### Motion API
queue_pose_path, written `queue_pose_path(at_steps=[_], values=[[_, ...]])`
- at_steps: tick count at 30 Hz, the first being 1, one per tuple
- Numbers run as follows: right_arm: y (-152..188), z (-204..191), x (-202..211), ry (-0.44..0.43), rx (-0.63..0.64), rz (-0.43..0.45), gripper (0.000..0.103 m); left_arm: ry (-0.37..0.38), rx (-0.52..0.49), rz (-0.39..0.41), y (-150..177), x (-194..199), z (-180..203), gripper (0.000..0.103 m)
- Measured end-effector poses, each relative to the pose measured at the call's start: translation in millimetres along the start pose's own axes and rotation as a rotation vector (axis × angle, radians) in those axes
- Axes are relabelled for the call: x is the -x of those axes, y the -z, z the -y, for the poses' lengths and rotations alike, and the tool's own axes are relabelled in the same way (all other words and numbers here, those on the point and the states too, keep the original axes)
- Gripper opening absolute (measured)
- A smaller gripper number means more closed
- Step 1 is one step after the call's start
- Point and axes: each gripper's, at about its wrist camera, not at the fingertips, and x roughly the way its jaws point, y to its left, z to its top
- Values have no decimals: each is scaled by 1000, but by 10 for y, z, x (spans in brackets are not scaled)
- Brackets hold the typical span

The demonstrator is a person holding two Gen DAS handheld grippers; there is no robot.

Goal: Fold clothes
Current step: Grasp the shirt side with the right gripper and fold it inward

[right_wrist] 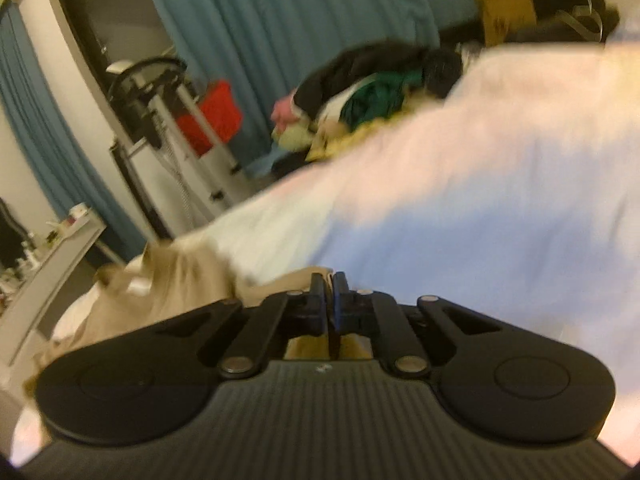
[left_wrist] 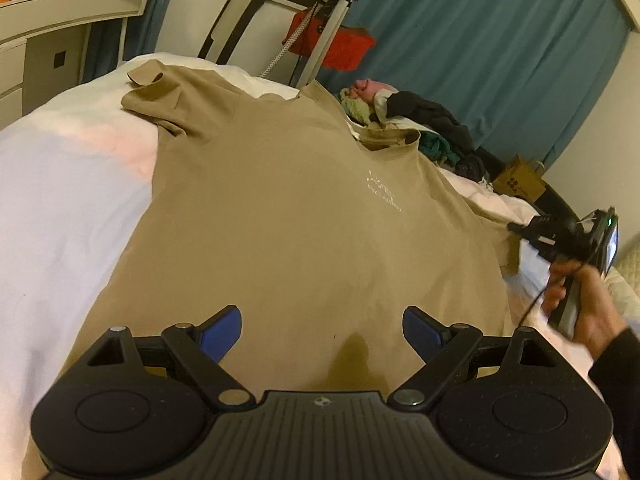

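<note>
Tan T-shirt (left_wrist: 280, 208) spread flat on our white bed (left_wrist: 60, 208), our left tool (left_wrist: 322, 330) wide apart above its hem, our right tool (right_wrist: 330, 300) clamped on its sleeve edge, clothes pile (left_wrist: 420, 120) beyond the collar, bare sheet either side.

The bed (left_wrist: 60, 208) is bare white sheet to the left of the tan T-shirt (left_wrist: 280, 220), giving open passage along that side. At the far right edge a heap of dark and coloured clothes (left_wrist: 420, 120) blocks the way, with a brown paper bag (left_wrist: 520, 182) just beyond it. Past the far end, a steamer stand (left_wrist: 320, 32) and blue curtain (left_wrist: 500, 60) close off the approach.
</note>
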Motion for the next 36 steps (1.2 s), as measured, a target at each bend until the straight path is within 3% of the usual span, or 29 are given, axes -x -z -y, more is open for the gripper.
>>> queue_pose_path(at_steps=[5,11,14,17,19,20,22,29,31,36], values=[[-478,24,-372,154,83,16,6,-48,-38,22,-21,-34,31,89],[-435,219,-766,273,147,4,6,-76,-47,17,-65,-178,2,89],[-322,372,-654,231,29,42,8,-81,-64,20,-82,-247,9,89],[-198,298,-428,204,27,53,15,-79,-91,1,-77,-295,41,89],[-112,228,-194,177,21,46,36,-85,-119,-6,-52,-303,76,89],[-62,190,-32,147,6,51,54,-94,-135,-6,-31,-296,98,89],[42,97,320,84,-22,65,73,-85,-138,-14,-3,-259,116,89],[474,-323,1930,-71,-129,95,75,-21,-217,-21,221,2,343,89],[646,-343,2408,-100,-173,111,81,6,-259,-25,337,71,452,88],[1018,-216,3227,-125,-265,93,82,61,-468,-70,714,195,855,86]])
